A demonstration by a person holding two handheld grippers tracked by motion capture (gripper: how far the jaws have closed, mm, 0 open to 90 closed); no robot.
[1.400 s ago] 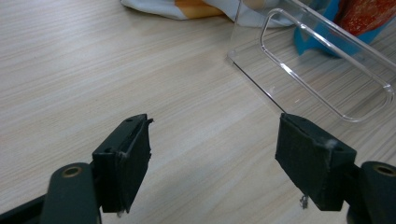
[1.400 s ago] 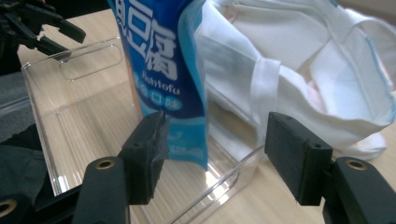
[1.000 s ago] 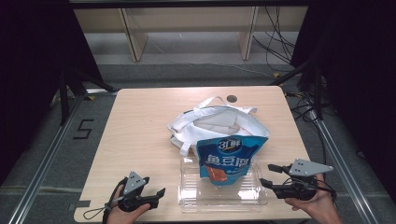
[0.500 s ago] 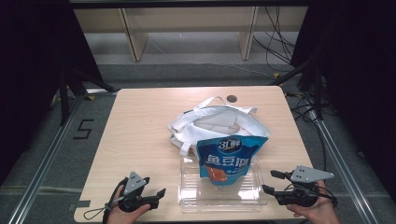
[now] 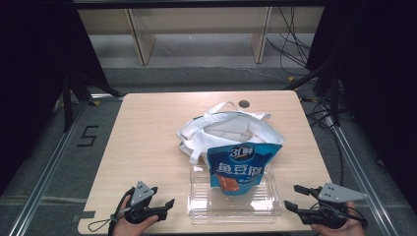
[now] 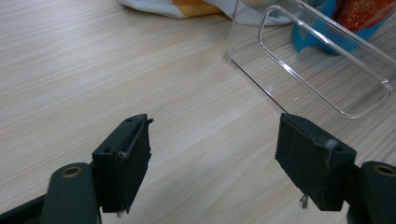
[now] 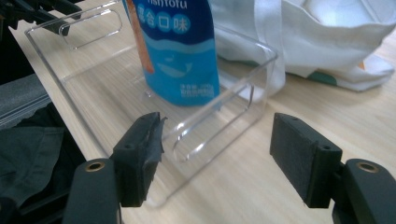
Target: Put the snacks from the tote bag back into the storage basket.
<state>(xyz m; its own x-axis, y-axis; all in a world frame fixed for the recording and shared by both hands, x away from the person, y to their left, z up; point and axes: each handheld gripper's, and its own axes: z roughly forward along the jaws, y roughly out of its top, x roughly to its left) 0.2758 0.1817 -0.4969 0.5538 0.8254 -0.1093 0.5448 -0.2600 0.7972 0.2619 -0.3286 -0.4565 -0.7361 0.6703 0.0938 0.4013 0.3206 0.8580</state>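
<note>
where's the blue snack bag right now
In the high view the blue snack bag sits near the table's front middle, its lower end in the clear tray and its top leaning on the white tote bag behind it.

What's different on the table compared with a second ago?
The right tool has slid toward the table's near edge, beside the clear tray, jaws open and empty. The left tool, the blue snack bag and the white cloth bag stayed as they were.

Blue snack pouch (image 5: 242, 164) in clear tray (image 5: 235, 210), between two open grippers.
</note>
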